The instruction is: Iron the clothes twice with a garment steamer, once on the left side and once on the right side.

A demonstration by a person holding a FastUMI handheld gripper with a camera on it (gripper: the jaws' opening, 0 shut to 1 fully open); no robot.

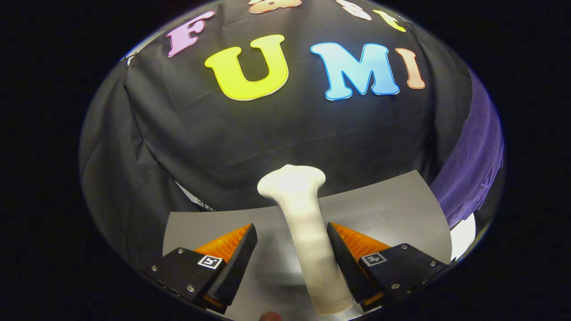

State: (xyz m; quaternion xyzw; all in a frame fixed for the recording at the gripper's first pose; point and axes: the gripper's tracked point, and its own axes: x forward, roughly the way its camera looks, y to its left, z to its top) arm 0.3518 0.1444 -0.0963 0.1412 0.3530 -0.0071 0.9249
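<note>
Grey table, black cloth behind. Steamer upright between open gripper fingers, touching only right one. Looks light, stiff, smooth; best gripped mid-handle. Purple garment far right.

Dim booth; fisheye bends edges; steamer glares overexposed.

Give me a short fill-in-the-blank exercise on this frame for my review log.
1. The white garment steamer stands between the gripper's two ____.
2. The gripper is ____: only one finger touches the steamer handle.
3. The steamer stands on a ____ table.
4. The garment hanging beyond the table is ____ in colour.

Missing words: fingers; open; grey; purple
</note>
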